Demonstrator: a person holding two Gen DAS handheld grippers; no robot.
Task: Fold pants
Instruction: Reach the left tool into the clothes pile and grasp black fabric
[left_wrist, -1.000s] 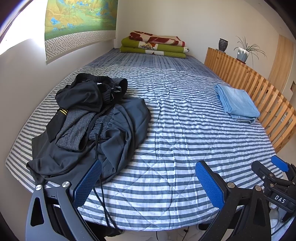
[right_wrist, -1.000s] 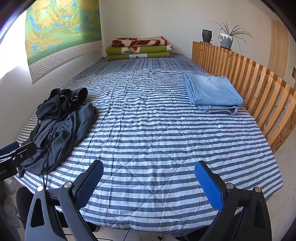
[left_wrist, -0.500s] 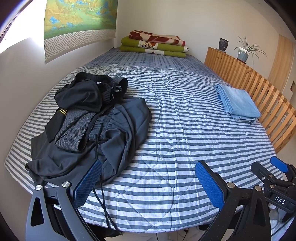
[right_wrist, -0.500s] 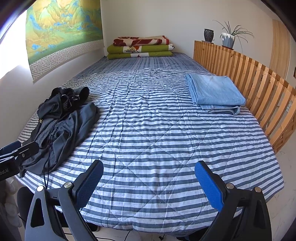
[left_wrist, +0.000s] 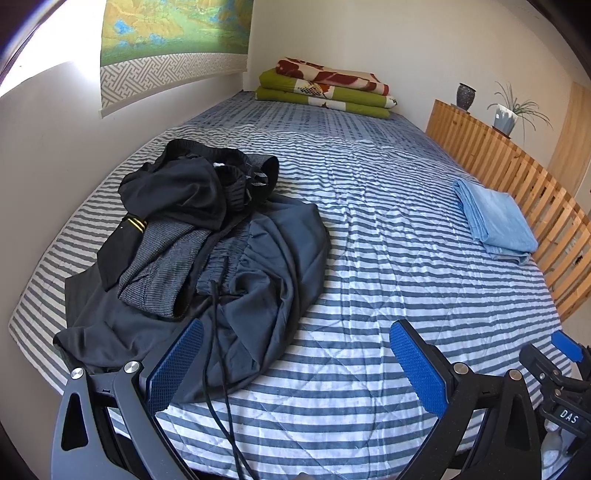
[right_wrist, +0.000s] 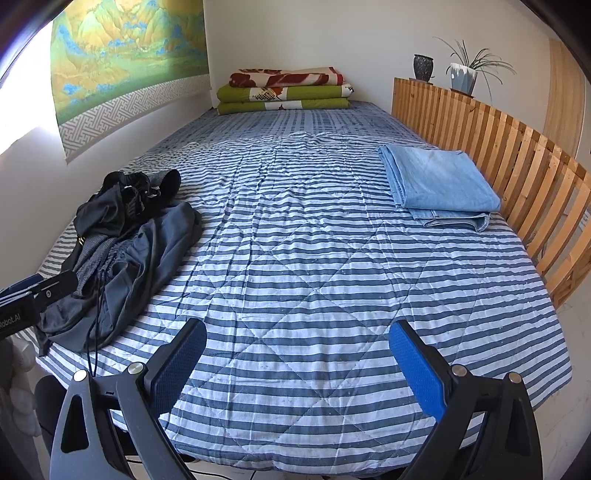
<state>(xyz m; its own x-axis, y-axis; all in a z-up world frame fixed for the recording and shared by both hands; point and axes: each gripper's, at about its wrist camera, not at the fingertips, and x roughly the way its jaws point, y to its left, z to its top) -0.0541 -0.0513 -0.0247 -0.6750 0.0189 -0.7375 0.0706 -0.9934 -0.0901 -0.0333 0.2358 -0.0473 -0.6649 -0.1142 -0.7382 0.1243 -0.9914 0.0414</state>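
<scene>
Blue-padded and spread wide, the left gripper (left_wrist: 295, 363) held nothing and hung over the near edge of the striped quilt (left_wrist: 369, 258). Its left finger (left_wrist: 173, 365) overlapped the hem of a crumpled heap of dark pants (left_wrist: 240, 280), though whether it touched the cloth could not be told. A black drawstring (left_wrist: 218, 369) trailed from the heap's gathered waistband down past the bed edge. On top of the heap lay a grey knit garment (left_wrist: 162, 266) and a black garment (left_wrist: 177, 192) bunched toward the wall.

The right gripper (right_wrist: 295, 363) was likewise spread apart and empty, poised above bare quilt at the foot of the bed, well apart from the heap at its left. Farther off, folded light-blue jeans (right_wrist: 439, 184) rested just beside the wooden slatted rail (right_wrist: 517, 162). Stacked folded blankets (right_wrist: 284, 90) sat at the far end, and two pots (right_wrist: 461, 77) stood on the rail's ledge.
</scene>
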